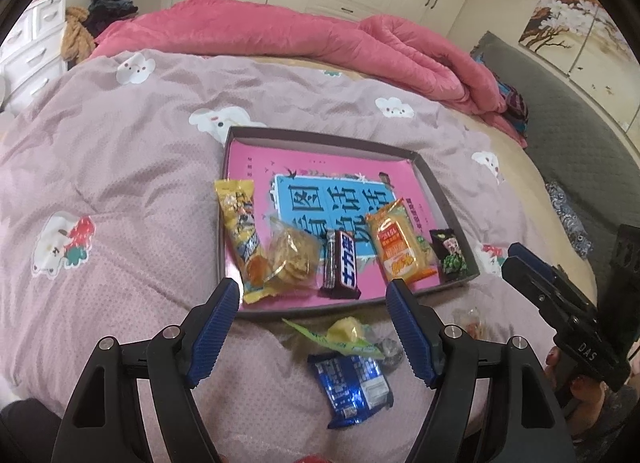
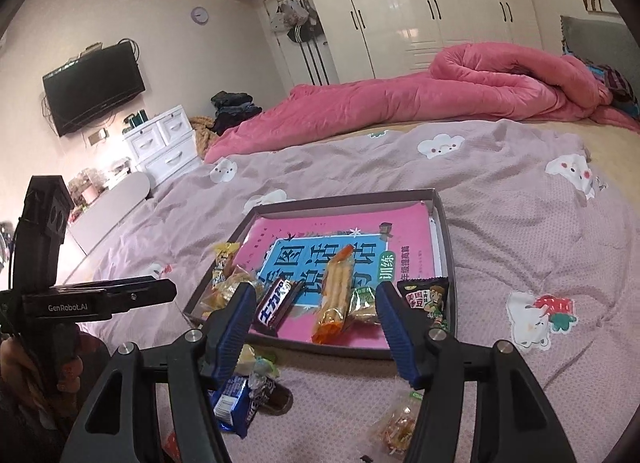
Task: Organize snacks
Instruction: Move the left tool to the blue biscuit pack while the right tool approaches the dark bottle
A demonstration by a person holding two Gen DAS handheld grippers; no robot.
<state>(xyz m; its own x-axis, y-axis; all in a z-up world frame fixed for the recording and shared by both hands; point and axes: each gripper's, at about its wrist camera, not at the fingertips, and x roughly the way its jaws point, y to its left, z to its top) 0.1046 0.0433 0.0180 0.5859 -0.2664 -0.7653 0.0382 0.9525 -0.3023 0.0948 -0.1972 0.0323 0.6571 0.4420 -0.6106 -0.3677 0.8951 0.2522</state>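
Fingers of the left gripper [image 1: 314, 291] stand wide apart with nothing between the pads, poised above the near edge of the tray [image 1: 448, 199]; fingers of the right gripper [image 2: 316, 299] are likewise parted and hold nothing, also over the tray's near edge. The tray, a shallow dark-walled box lined with a pink and blue printed sheet [image 1: 320, 199], rests on the mauve quilt [image 1: 120, 183]. Along its near edge five snacks lie in a row: a yellow packet [image 1: 244, 239] at the near left corner, overhanging the rim; a clear bag of biscuits [image 1: 292, 255] touching it; a dark chocolate bar [image 1: 340, 263]; an orange packet [image 1: 400, 247]; and a small black packet of green peas [image 1: 450, 257] at the near right corner. Outside the tray, on the quilt just beside its near edge, lie a green-and-yellow wrapped sweet [image 1: 344, 333], a blue packet [image 1: 354, 385] nearer the camera, and a clear packet with orange contents [image 2: 400, 427] off to the right. Beyond the tray, a pink comforter [image 1: 320, 35] is bunched along the far edge of the bed. White wardrobes [image 2: 420, 11] stand behind.
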